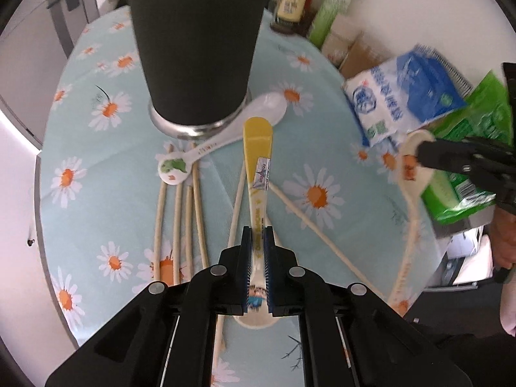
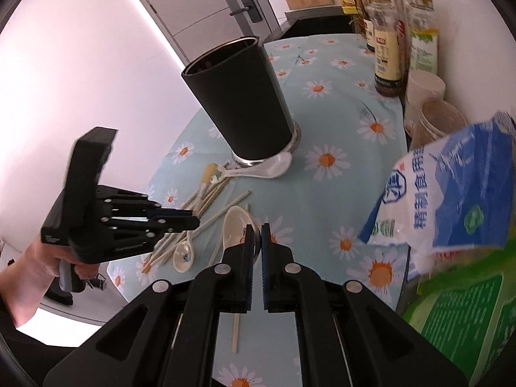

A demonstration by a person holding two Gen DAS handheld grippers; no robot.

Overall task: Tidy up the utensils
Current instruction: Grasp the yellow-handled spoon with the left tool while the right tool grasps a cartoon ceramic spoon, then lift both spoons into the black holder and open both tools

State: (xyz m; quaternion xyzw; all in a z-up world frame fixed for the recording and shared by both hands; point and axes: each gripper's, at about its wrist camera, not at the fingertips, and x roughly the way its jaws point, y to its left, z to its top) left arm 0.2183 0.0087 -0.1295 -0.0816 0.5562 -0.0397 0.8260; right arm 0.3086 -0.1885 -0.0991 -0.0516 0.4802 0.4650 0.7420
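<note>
Two grippers, each clamped on a spoon, near the black holder

Two spoons are off the table in gripper jaws, and the rest of the utensils lie loose in front of the black utensil holder (image 1: 196, 45), which stands upright on a steel base on the daisy-print tablecloth (image 1: 322, 103). The left gripper (image 1: 257, 235) has its blue-padded jaws nearly together on the handle of a yellow-tipped spoon (image 1: 258, 151); the spoon's yellow end points toward the holder and stops just short of its base, while the bowl shows below the jaws. The right gripper (image 2: 257, 235) is also pinched tight, on the rim of a cream ceramic spoon (image 2: 237, 224), which hangs well to the right of the holder in the left wrist view. A white ceramic spoon (image 1: 225, 135) lies on the cloth with its bowl touching the holder's base and its green-patterned handle end resting across a bundle of pale chopsticks (image 1: 180, 213). More chopsticks fan out on the near side of the holder, one running diagonally away to the right. A blue-and-white salt bag (image 1: 403, 93) and a green packet (image 1: 464, 167) sit right of the holder, and sauce bottles (image 2: 390, 51) stand behind it.
</note>
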